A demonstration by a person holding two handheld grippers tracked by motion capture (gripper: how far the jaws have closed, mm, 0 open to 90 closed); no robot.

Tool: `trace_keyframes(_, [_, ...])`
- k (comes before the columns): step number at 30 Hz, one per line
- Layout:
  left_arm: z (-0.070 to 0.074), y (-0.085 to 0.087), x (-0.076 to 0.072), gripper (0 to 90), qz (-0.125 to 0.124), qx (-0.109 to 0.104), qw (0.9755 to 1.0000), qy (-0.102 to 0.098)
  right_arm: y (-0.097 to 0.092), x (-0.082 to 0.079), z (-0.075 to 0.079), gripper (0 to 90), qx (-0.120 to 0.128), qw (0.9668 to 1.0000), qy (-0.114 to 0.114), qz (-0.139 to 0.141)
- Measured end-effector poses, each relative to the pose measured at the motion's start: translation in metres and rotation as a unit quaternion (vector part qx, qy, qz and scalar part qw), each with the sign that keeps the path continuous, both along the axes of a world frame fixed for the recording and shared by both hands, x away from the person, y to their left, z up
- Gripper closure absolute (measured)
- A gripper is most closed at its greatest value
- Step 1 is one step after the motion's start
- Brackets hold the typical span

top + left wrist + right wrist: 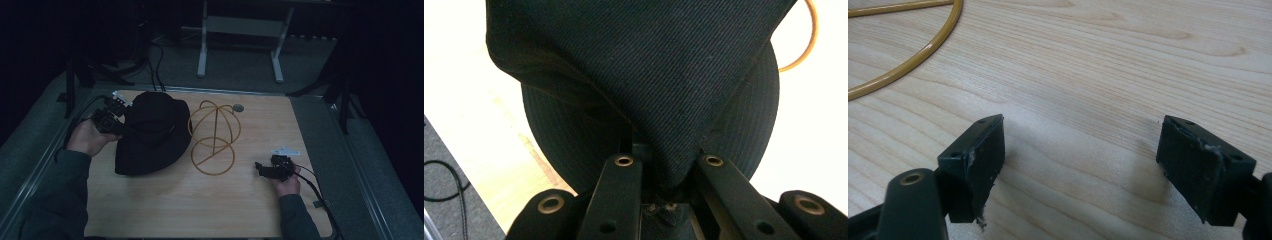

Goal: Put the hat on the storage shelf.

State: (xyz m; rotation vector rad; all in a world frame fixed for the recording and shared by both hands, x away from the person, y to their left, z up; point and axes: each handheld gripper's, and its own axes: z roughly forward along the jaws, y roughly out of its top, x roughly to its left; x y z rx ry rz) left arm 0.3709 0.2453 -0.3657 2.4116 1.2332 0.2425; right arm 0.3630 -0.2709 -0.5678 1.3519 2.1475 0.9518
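A black bucket hat point(150, 132) lies on the left part of the wooden table point(200, 210), its brim lifted at the left side. My left gripper point(121, 127) is at that edge, shut on a fold of the hat's fabric point(649, 65), which bunches between the jaws of the left gripper point(669, 167). Right of the hat stands a golden wire hat stand point(214, 137), and one curve of it point(806, 45) shows past the brim. My right gripper point(260, 167) rests low over the table at the right, open, nothing between its pads point(1080, 135). The stand's base ring point(908, 65) lies to its upper left.
A round grey grommet point(238, 107) sits in the table's far edge behind the stand. Beyond the table are a white desk frame point(202, 45) and floor cables point(155, 65). Metal rails border the table on both sides.
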Motion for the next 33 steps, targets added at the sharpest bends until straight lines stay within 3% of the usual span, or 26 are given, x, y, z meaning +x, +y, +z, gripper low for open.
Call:
trace_keyframes(15, [0.007, 0.004, -0.005, 86.3, -0.019, -0.012, 0.9994, -0.026, 0.0, 0.0, 0.0, 19.3, 0.001, 1.0, 0.0, 0.0])
trace_keyframes(33, [0.02, 0.008, -0.01, 86.4, -0.038, -0.011, 0.9979, -0.052, 0.0, 0.0, 0.0, 19.3, 0.0, 1.0, 0.0, 0.0])
